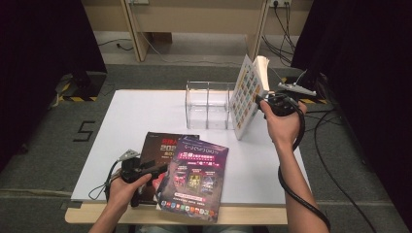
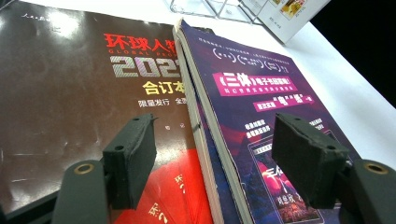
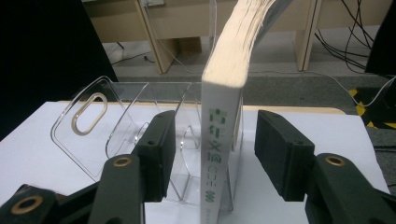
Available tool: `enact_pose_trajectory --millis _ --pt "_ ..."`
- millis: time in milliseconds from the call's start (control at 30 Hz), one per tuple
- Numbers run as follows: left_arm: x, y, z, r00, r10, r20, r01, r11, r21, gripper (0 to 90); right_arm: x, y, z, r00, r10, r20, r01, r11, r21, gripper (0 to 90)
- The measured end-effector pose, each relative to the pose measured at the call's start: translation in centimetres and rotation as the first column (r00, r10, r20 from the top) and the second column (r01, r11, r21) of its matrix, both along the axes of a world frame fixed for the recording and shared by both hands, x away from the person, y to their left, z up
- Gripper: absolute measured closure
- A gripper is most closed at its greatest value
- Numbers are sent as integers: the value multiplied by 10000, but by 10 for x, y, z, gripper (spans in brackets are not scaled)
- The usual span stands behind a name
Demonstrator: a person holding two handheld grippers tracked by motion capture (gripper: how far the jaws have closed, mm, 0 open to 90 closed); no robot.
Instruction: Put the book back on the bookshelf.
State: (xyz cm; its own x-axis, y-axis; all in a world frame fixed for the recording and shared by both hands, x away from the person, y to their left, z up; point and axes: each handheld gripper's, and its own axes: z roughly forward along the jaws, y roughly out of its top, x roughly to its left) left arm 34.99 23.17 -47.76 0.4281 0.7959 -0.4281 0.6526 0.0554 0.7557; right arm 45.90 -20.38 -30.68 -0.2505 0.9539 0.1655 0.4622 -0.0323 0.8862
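Observation:
A thick white book (image 1: pixel 245 94) stands upright and slightly tilted against the right end of a clear acrylic file holder (image 1: pixel 206 104). My right gripper (image 1: pixel 260 99) is at its spine. In the right gripper view the spine (image 3: pixel 219 102) stands between the open jaws of the right gripper (image 3: pixel 218 154), with a gap on each side. A purple magazine (image 1: pixel 197 177) lies partly over a dark brown one (image 1: pixel 158 145) near the front edge. My left gripper (image 1: pixel 160 171) hovers open at their left side. In the left gripper view, this gripper (image 2: pixel 219 158) straddles the purple magazine's (image 2: pixel 261 93) edge over the dark cover (image 2: pixel 84 84).
The white table board (image 1: pixel 136 116) has bare room on its left half and behind the magazines. The holder's clear dividers (image 3: pixel 93 121) rise left of the book. Cables (image 1: pixel 311 194) trail off the right side. Black curtains flank the table.

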Motion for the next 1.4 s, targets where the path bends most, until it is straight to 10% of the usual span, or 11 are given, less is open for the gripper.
enact_pose_trajectory --millis 1400 --pt "-1 -6 -1 9999 -140 -19 140 9998 105 301 -47 14 -60 9951 737 -659 -763 9964 -377 494"
